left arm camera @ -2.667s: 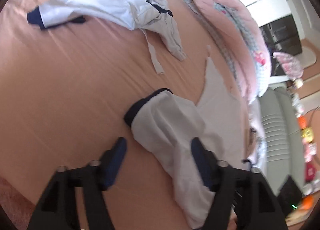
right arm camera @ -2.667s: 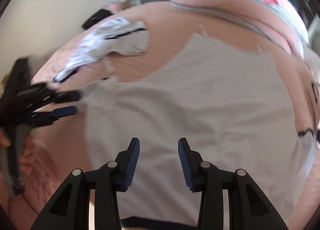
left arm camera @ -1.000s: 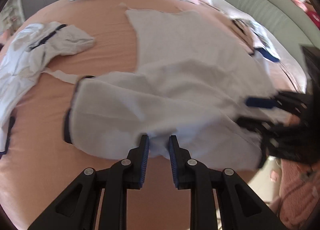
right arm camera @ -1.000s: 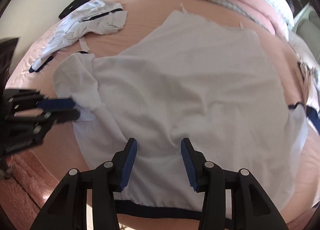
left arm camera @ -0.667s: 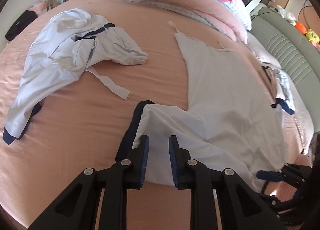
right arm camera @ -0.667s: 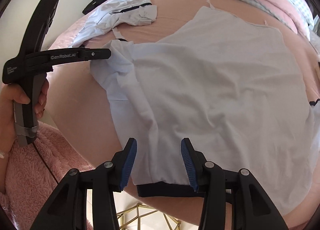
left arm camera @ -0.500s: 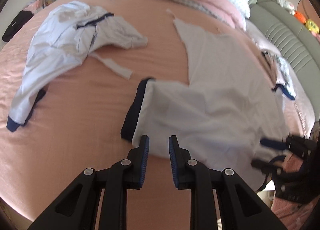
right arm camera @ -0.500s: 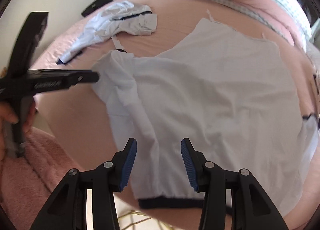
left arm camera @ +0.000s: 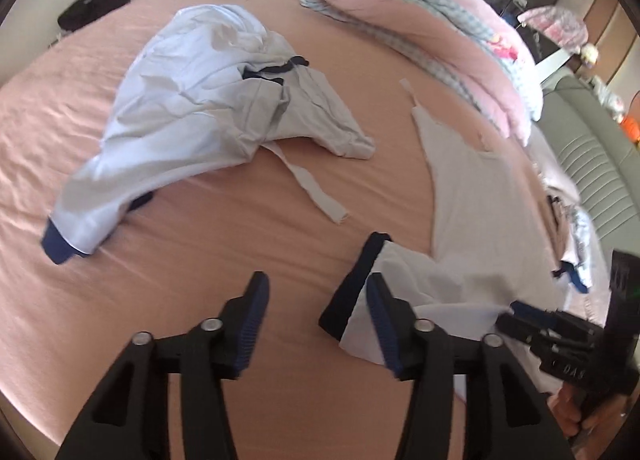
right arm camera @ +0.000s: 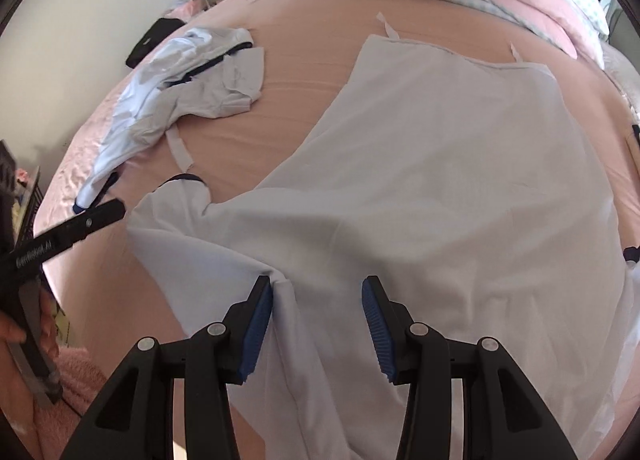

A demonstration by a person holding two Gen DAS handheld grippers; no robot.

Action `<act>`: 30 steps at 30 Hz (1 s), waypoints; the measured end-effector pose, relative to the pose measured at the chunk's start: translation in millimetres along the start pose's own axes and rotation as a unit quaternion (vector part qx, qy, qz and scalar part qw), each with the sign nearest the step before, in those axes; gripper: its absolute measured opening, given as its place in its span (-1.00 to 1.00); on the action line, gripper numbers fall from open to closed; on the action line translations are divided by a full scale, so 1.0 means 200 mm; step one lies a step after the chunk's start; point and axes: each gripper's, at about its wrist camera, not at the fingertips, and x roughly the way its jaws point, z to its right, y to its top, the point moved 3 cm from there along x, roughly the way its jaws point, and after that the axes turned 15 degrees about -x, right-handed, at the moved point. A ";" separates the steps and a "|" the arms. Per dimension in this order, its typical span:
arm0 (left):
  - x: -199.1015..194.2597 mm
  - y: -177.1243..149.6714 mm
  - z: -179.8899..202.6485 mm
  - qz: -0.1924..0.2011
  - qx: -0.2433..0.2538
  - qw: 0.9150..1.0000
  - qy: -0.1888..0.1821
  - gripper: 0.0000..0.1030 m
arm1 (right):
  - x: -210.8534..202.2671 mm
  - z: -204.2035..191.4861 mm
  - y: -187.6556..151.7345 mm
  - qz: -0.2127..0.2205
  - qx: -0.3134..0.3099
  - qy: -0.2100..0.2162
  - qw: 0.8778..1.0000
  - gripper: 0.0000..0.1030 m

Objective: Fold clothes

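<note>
on the bed [left arm camera: 200,244], the shirt [right arm camera: 440,179] runs near to far; its sleeve [left arm camera: 408,272] lies just right of my left tongs [left arm camera: 316,296], wide and empty. right tongs [right arm camera: 318,308] likewise wide, over the hem.

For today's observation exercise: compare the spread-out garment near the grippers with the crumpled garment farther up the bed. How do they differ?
The spread garment lies mostly flat and open; the crumpled garment sits bunched in a heap. The spread one lies under the open right gripper; the crumpled one lies apart from both grippers. Both are pale with dark blue trim and rest on the pink sheet.
</note>
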 end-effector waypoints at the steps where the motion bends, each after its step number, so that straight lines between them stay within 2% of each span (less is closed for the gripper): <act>1: 0.01 0.00 0.02 -0.004 0.007 1.000 0.000 0.01 | -0.03 0.00 -0.02 0.008 0.004 0.006 1.000 -0.11; 3: 0.05 -0.02 0.05 -0.009 0.028 0.999 0.019 0.01 | -0.08 0.04 -0.06 0.024 0.039 0.025 0.999 -0.11; 5: 0.07 -0.04 0.08 -0.008 0.048 0.997 0.052 0.01 | -0.10 0.07 -0.09 0.016 0.057 0.019 0.998 -0.11; 6: 0.06 -0.05 0.09 -0.008 0.056 0.997 0.055 0.01 | -0.10 0.08 -0.10 0.012 0.065 0.016 0.998 -0.11; 8: 0.04 -0.08 0.14 -0.007 0.069 0.997 0.039 0.00 | -0.12 0.07 -0.11 0.006 0.046 0.008 0.999 -0.11; 10: -0.01 -0.13 0.21 -0.006 0.099 0.995 -0.006 0.00 | -0.15 0.05 -0.13 0.013 0.038 0.010 0.999 -0.11; 12: -0.05 -0.18 0.30 -0.005 0.134 0.989 -0.054 0.01 | -0.18 0.03 -0.15 0.020 0.030 0.012 0.999 -0.11; 13: -0.04 -0.22 0.35 -0.010 0.151 0.987 -0.058 0.01 | -0.15 0.02 -0.16 0.014 0.024 0.008 1.000 -0.11; 16: 0.07 -0.32 0.46 -0.029 0.193 0.980 -0.031 0.00 | -0.07 0.01 -0.18 -0.007 0.008 -0.003 1.000 -0.11; 18: 0.15 -0.38 0.51 -0.018 0.211 0.977 0.023 0.01 | -0.01 0.00 -0.19 -0.020 -0.002 -0.010 1.000 -0.11; 20: 0.21 -0.41 0.55 -0.009 0.228 0.972 0.054 0.01 | 0.04 -0.01 -0.20 -0.034 -0.013 -0.017 0.999 -0.11; 22: 0.27 -0.41 0.53 -0.035 0.225 0.972 0.063 0.02 | 0.06 -0.03 -0.22 -0.034 -0.023 -0.025 0.999 -0.09; 24: 0.28 -0.40 0.48 -0.069 0.207 0.974 0.065 0.03 | 0.03 0.00 -0.23 -0.033 -0.002 -0.010 0.999 -0.09; 25: 0.27 -0.42 0.46 -0.087 0.215 0.970 0.072 0.02 | 0.02 0.02 -0.25 -0.033 0.014 0.000 0.999 -0.09; 28: 0.24 -0.49 0.42 -0.132 0.267 0.949 0.105 0.04 | -0.02 0.12 -0.29 -0.034 0.062 0.018 0.997 -0.09; 30: 0.21 -0.52 0.41 -0.153 0.282 0.939 0.121 0.04 | -0.03 0.16 -0.31 -0.039 0.070 0.018 0.997 -0.09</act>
